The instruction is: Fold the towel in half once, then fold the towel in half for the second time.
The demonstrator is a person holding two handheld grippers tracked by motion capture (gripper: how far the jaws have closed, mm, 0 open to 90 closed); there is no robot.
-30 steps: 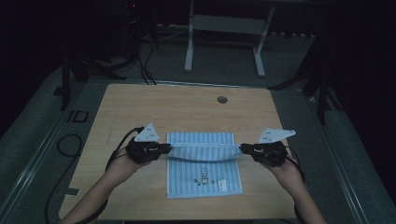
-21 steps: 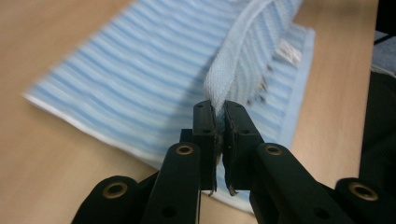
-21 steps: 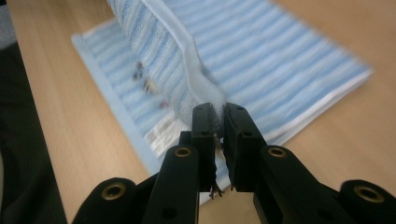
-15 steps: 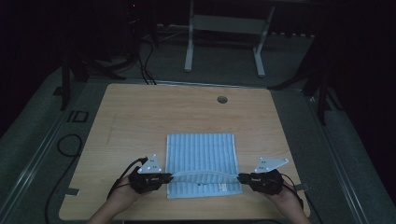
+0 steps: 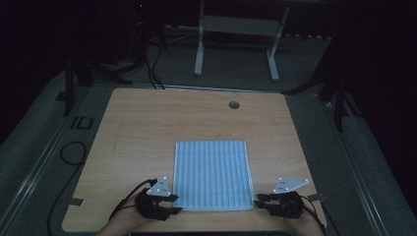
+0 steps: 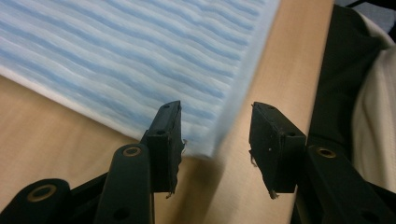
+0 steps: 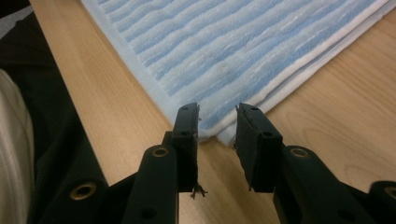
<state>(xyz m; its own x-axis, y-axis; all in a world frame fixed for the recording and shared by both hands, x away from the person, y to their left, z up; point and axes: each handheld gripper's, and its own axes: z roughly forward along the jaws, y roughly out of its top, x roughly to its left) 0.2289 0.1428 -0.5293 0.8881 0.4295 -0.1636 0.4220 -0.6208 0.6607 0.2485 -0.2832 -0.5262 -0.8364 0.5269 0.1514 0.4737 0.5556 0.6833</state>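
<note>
A blue and white striped towel (image 5: 211,174) lies folded flat on the wooden table (image 5: 147,123), its near edge close to the table's front. My left gripper (image 5: 173,202) sits at the towel's near left corner and my right gripper (image 5: 257,201) at its near right corner. In the left gripper view the jaws (image 6: 215,112) stand apart around the towel (image 6: 140,56) corner without pressing it. In the right gripper view the jaws (image 7: 218,112) likewise stand off the layered corner of the towel (image 7: 233,46). Both pairs of jaws have just been opening.
A round cable hole (image 5: 234,104) sits near the table's far edge. Behind the table stand white desk legs (image 5: 199,44), and cables (image 5: 74,152) lie on the floor at the left. The person's light garment (image 6: 373,116) is close behind the front edge.
Both hands came down and toward the table's front edge, drawing the held towel edge over onto its near edge. The jaws then opened and let the corners go.
</note>
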